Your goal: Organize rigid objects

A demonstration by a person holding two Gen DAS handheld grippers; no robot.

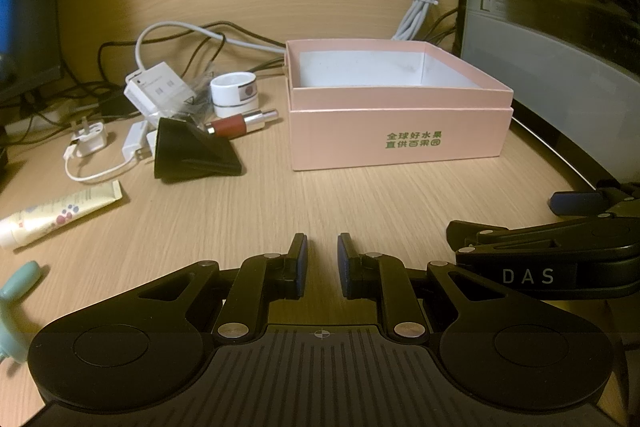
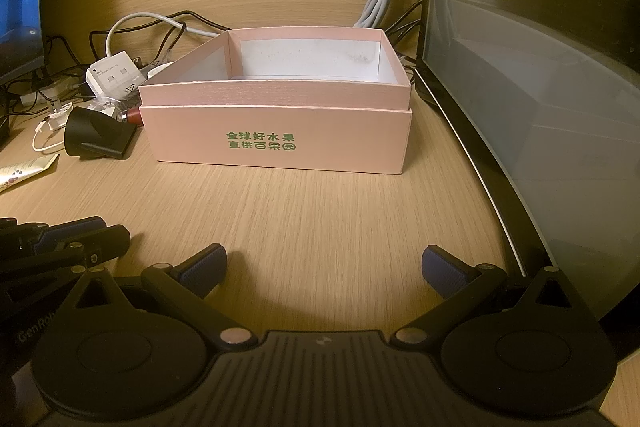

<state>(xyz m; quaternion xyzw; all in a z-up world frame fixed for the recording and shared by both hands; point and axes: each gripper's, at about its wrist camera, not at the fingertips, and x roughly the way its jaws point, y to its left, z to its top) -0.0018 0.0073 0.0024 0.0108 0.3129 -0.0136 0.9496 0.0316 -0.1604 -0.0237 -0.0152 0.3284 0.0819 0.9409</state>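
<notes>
Pink cardboard is what I have ahead of me: the open box [image 1: 400, 131] sits empty on the wooden desk [image 1: 320, 203], its white floor bare, mouth up so things can be dropped straight in. I read this as the very start of the tidying, with nothing sorted yet.

My left gripper [image 1: 322, 263] hangs low over bare desk with its jaws drawn nearly together and nothing between the pads. My right gripper [image 2: 324, 267] is spread wide, also empty, waiting just in front of the box.

What needs sorting lies in a loose heap left of the box: a white charger [image 1: 158, 89] with its cable, a white ring-shaped pot [image 1: 234, 93], a red and silver cylinder [image 1: 240, 125], a black wedge-shaped piece [image 1: 192, 151], a white plug [image 1: 90, 143], and nearer me a tube of cream [image 1: 56, 215] (plus a pale green thing at the frame edge I cannot identify).

Since the heap sits on the left, I judge the left gripper the natural one to reach first, though it would need to open beforehand.
</notes>
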